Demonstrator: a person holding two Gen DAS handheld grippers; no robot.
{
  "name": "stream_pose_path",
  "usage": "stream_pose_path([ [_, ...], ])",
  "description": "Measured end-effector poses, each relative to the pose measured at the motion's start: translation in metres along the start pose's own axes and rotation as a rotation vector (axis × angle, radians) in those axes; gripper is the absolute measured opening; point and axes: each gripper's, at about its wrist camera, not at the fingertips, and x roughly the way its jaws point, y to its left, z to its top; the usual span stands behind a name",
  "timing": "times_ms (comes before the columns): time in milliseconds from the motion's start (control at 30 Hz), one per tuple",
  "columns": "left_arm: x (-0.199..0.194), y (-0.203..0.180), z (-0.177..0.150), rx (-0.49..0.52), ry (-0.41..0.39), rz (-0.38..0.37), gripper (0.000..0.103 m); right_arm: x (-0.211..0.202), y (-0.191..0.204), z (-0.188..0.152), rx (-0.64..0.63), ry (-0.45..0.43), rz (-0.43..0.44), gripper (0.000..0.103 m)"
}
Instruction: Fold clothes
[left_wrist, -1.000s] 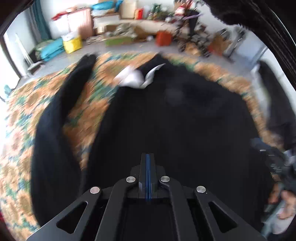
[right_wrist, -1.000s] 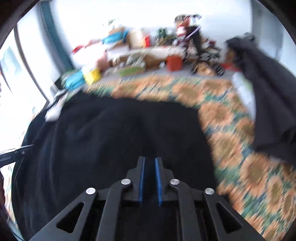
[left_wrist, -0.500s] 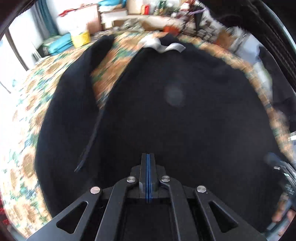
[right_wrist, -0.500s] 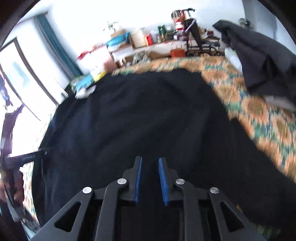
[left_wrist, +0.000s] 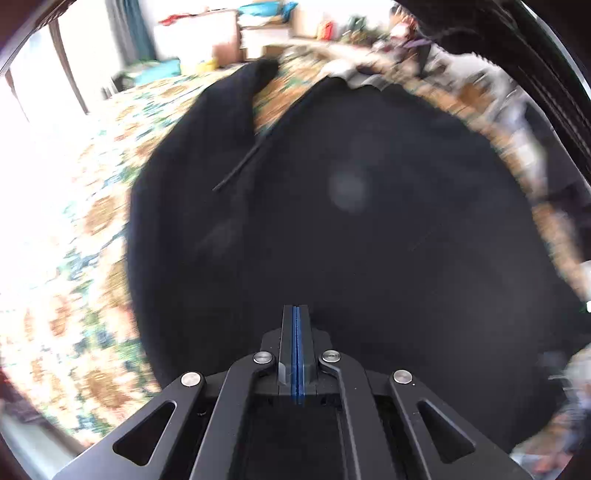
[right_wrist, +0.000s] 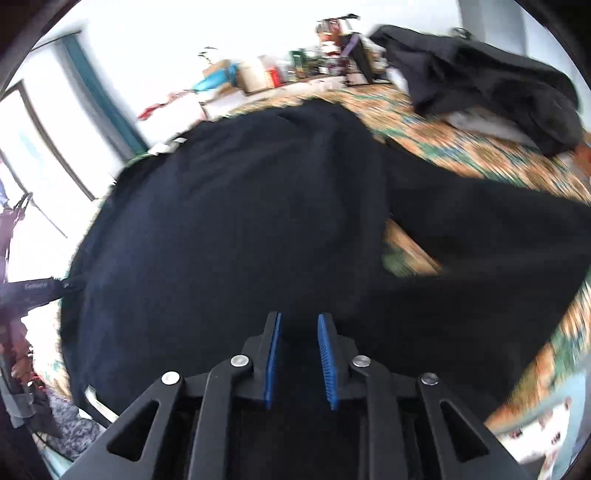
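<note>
While both cameras blur with sideways motion, I see the black garment (left_wrist: 369, 229) spread flat over the floral bedspread (left_wrist: 74, 229), its body filling most of both views. Relative to that garment's body, one sleeve (left_wrist: 221, 110) lies off to the left side in the left wrist view, with a thin cord (left_wrist: 240, 164) trailing across the gap, and a pale collar lining (left_wrist: 354, 74) shows at the far end. My left tongs (left_wrist: 296, 325) are clenched, blue pads pressed together; whether a thin hem is caught between them I cannot tell, since the cloth under them is all black. My right tongs (right_wrist: 298, 332) are closing, with dark fabric visible in the gap between the pads, though I cannot see them pressing on it. I judge this cloth to be soft, limp and fairly heavy, like a knit sweatshirt: it will sag, drag on the bedspread and bunch rather than hold a crease. I would take it at the hem corners or the shoulder seams, where layers are thick. Beyond the garment's right edge lies another dark heap (right_wrist: 480, 85).
</note>
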Motion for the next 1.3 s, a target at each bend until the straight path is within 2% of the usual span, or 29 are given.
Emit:
stream_pose_path([
  [67, -0.008, 0.0, -0.005, -0.016, 0.005, 0.053, 0.003, -0.02, -0.025, -0.006, 0.087, -0.04, -0.002, 0.024],
  [100, -0.014, -0.002, -0.007, -0.018, 0.013, 0.073, 0.003, -0.031, -0.038, -0.009, 0.133, -0.058, -0.012, 0.025],
  [167, -0.034, -0.018, -0.013, 0.013, -0.017, -0.015, 0.003, -0.052, -0.063, -0.012, 0.2, -0.106, -0.037, 0.028],
  [200, -0.044, -0.028, -0.017, 0.036, -0.032, -0.053, 0.003, -0.063, -0.076, -0.013, 0.233, -0.133, -0.058, 0.035],
  [267, -0.058, -0.053, -0.024, 0.077, -0.048, -0.089, 0.003, -0.083, -0.105, -0.017, 0.304, -0.187, -0.113, 0.041],
  [367, -0.062, -0.097, -0.038, 0.138, -0.019, -0.178, 0.003, -0.096, -0.14, -0.023, 0.401, -0.196, -0.128, 0.048],
  [433, -0.057, -0.135, -0.049, 0.214, 0.02, -0.235, 0.003, -0.097, -0.155, -0.032, 0.439, -0.184, -0.105, 0.051],
  [533, -0.054, -0.184, -0.083, 0.354, 0.059, -0.255, 0.003, -0.088, -0.155, -0.045, 0.429, -0.149, -0.054, 0.051],
  [633, -0.046, -0.22, -0.112, 0.464, 0.11, -0.255, 0.003, -0.074, -0.14, -0.059, 0.395, -0.106, 0.05, 0.051],
  [700, -0.042, -0.23, -0.123, 0.502, 0.11, -0.227, 0.003, -0.064, -0.122, -0.067, 0.36, -0.074, 0.126, 0.051],
  [800, -0.044, -0.232, -0.13, 0.52, 0.103, -0.211, 0.003, -0.05, -0.092, -0.072, 0.292, -0.035, 0.215, 0.058],
  [900, -0.044, -0.227, -0.13, 0.495, 0.125, -0.243, 0.003, -0.037, -0.071, -0.068, 0.245, -0.028, 0.247, 0.057],
  [967, -0.043, -0.223, -0.13, 0.478, 0.133, -0.264, 0.003, -0.03, -0.062, -0.063, 0.228, -0.035, 0.257, 0.042],
  [1000, -0.043, -0.223, -0.131, 0.472, 0.135, -0.272, 0.003, -0.029, -0.059, -0.062, 0.219, -0.041, 0.269, 0.029],
  [1033, -0.043, -0.222, -0.132, 0.47, 0.134, -0.279, 0.003, -0.03, -0.057, -0.06, 0.212, -0.048, 0.302, 0.007],
  [1100, -0.044, -0.221, -0.134, 0.473, 0.132, -0.287, 0.003, -0.039, -0.055, -0.061, 0.204, -0.072, 0.359, 0.004],
  [1167, -0.042, -0.219, -0.134, 0.471, 0.134, -0.293, 0.003, -0.051, -0.056, -0.062, 0.181, -0.105, 0.287, 0.004],
  [1267, -0.036, -0.189, -0.117, 0.47, 0.137, -0.297, 0.003, -0.062, -0.069, -0.063, 0.191, -0.12, 0.186, 0.007],
  [1300, -0.036, -0.187, -0.117, 0.471, 0.135, -0.297, 0.003, -0.064, -0.075, -0.063, 0.206, -0.123, 0.166, 0.017],
])
